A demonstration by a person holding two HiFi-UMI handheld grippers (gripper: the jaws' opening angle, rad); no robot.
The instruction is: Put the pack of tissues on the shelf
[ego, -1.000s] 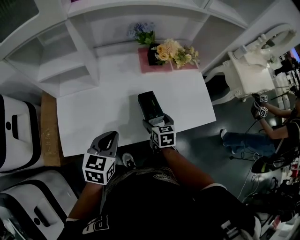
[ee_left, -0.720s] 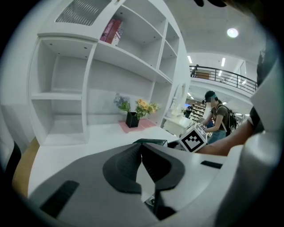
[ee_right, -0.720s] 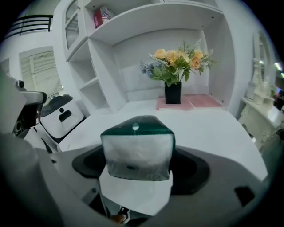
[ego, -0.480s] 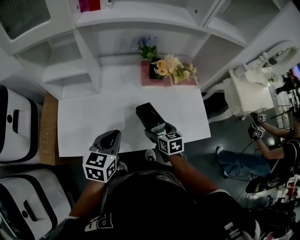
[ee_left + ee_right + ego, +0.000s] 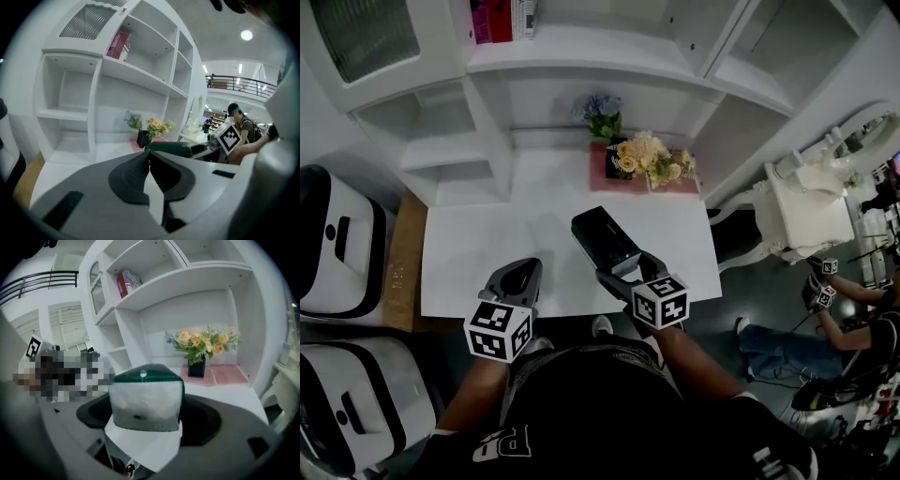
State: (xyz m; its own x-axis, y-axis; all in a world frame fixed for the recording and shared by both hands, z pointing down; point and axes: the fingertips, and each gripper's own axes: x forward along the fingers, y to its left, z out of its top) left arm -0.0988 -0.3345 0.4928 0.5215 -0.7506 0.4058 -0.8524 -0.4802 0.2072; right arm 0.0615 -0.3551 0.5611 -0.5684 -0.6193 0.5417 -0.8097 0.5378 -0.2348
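Open tabletop [image 5: 487, 248] fills the frame's centre-left, flowers [image 5: 647, 159] block its upper-middle back edge, and books [image 5: 499, 19] take the left end of the top shelf [image 5: 600, 52].

From where I stand, the pack of tissues [image 5: 605, 241] is dark green on top with pale, whitish see-through sides. The right gripper [image 5: 625, 269] and left gripper [image 5: 518, 276] are grey with black jaw pads, each bearing a cube of black-and-white square markers. The shelf [image 5: 581, 52] and table [image 5: 478, 253] are plain white, with red books [image 5: 492, 19] up high, and a pink mat [image 5: 675, 185] carries a black vase [image 5: 611, 170] of orange and cream flowers [image 5: 642, 155], with bluish-purple flowers [image 5: 598, 107] behind.
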